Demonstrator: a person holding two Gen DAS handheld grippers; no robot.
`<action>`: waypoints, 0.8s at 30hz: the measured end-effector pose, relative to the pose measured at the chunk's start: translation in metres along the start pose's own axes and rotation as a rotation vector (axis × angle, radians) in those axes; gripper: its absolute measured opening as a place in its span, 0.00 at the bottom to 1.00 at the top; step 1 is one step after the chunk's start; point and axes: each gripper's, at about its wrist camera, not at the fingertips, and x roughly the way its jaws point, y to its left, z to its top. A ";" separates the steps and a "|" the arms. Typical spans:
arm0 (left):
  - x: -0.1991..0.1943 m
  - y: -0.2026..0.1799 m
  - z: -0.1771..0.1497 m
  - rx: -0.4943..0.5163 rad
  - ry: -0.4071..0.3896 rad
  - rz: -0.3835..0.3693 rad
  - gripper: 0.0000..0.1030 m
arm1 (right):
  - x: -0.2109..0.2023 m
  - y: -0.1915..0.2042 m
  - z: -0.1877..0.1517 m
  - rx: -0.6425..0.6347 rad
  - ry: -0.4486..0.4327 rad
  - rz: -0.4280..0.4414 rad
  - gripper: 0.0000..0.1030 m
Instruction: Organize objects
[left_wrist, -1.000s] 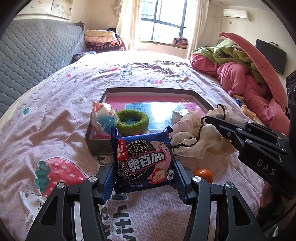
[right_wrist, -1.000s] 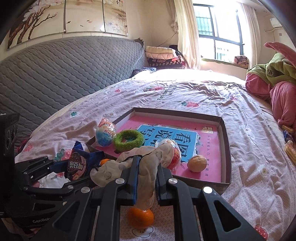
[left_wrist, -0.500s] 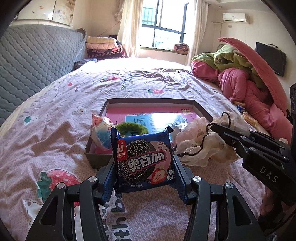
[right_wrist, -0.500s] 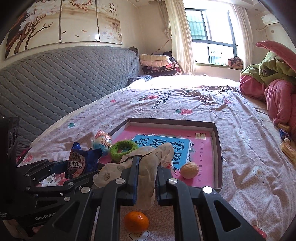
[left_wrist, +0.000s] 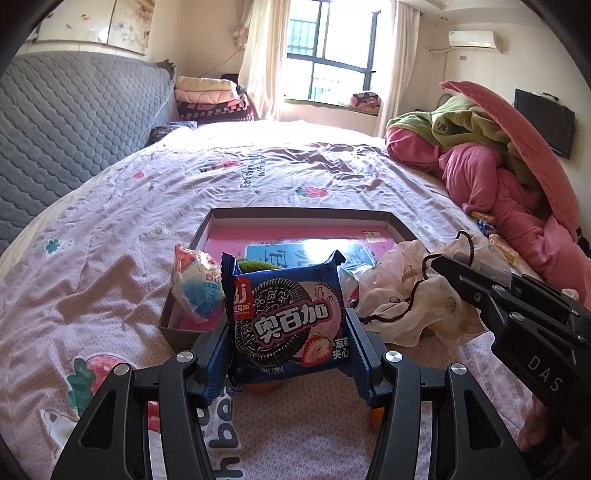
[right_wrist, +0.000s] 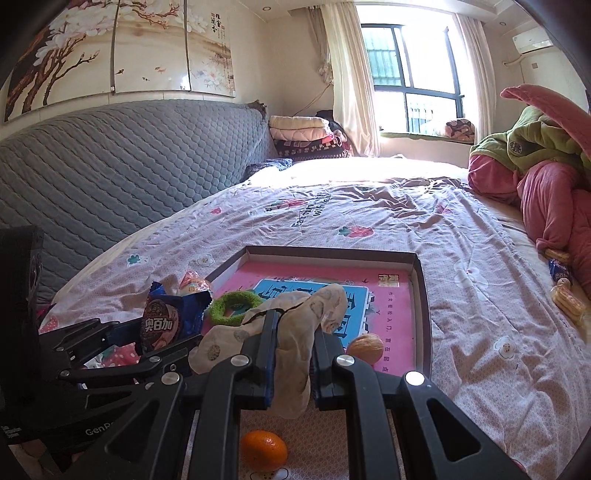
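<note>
- While the left gripper (left_wrist: 288, 328) clamps a blue cookie packet (left_wrist: 286, 323) upright by its side edges, that packet hangs above the near left corner of the shallow brown cardboard tray (right_wrist: 421, 291)
- Right gripper (right_wrist: 291, 354) is closed on a cream drawstring cloth pouch (right_wrist: 295, 332), held over the tray's near edge
- A small orange mandarin (right_wrist: 263, 450) lies on the pink bedspread (right_wrist: 461, 258), near the tray

The bed (left_wrist: 110, 240) is viewed low and close from 2 wrist cameras (left, right); the tray (left_wrist: 295, 213) (right_wrist: 421, 280) is shared.
</note>
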 end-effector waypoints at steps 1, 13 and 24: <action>0.001 0.000 0.001 -0.002 -0.004 0.000 0.56 | 0.000 -0.001 0.001 0.001 -0.003 -0.004 0.14; 0.001 -0.007 0.012 0.007 -0.064 -0.008 0.56 | -0.002 -0.013 0.010 0.051 -0.035 -0.010 0.14; 0.018 -0.007 0.015 0.001 -0.036 0.015 0.56 | 0.003 -0.017 0.013 0.057 -0.039 -0.039 0.14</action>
